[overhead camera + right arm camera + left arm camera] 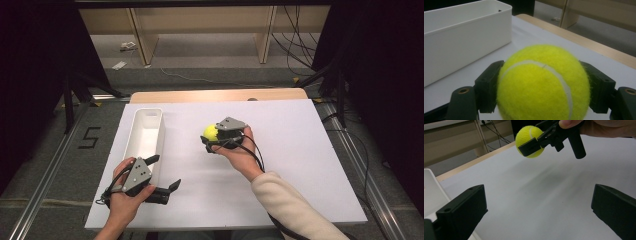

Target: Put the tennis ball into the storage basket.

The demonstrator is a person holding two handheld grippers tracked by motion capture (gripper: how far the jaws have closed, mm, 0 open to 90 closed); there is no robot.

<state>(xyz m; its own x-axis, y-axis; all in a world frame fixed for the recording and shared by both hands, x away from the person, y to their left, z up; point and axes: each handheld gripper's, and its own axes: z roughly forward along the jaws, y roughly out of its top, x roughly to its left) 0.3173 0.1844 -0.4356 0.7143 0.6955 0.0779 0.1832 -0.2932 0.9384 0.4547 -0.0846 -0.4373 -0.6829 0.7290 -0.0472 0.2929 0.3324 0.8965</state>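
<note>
Tennis ball (541, 85) sits clamped between the jaws of the right claw (214, 136), lifted above the white bench (290, 165), right of the long white bin (145, 131). Left claw (165, 172) hangs spread wide beside the bin's near end, holding nothing.

A black 5 (88, 137) is marked on the floor (45, 150).

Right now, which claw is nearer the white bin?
Left. The left claw hangs open beside the white bin, by its near end; the right claw holds the tennis ball farther off.
</note>
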